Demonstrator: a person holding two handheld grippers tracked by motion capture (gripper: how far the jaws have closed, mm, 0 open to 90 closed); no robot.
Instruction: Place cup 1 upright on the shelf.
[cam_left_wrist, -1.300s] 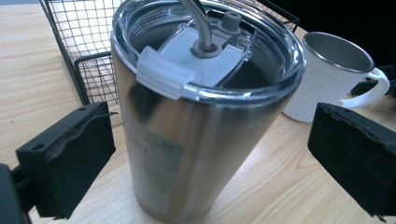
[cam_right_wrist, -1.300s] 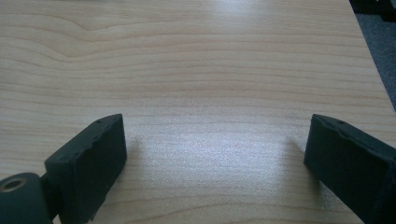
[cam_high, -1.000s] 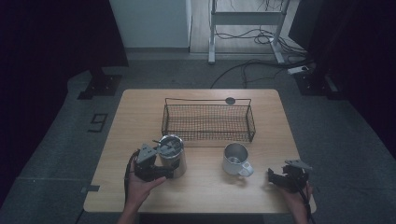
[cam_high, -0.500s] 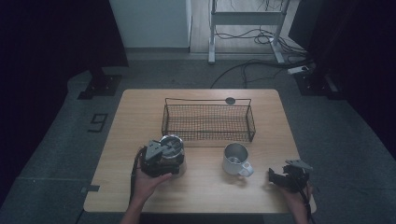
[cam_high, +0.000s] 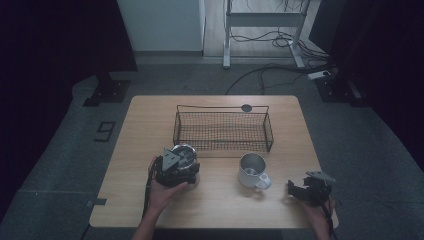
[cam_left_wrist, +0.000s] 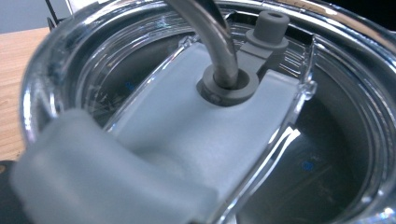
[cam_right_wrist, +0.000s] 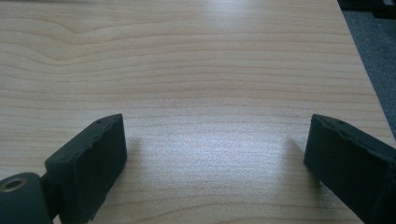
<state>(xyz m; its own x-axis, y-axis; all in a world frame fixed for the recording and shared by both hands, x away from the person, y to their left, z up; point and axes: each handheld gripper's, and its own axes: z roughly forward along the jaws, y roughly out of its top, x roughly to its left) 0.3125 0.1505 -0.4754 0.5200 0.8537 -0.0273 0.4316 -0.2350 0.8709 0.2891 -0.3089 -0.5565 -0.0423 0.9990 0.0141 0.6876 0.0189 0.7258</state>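
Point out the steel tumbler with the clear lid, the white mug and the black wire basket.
Steel tumbler with clear lid (cam_high: 185, 156): high view, on its lid.
White handled mug (cam_high: 251, 170): high view, on its body.
Black wire basket (cam_high: 222, 148): high view, on its near wall.

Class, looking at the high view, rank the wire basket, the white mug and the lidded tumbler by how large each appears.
1. wire basket, clearly the largest.
2 and 3. white mug and lidded tumbler: these look about alike, and the left tongs cover part of the tumbler, so no ranking between them.
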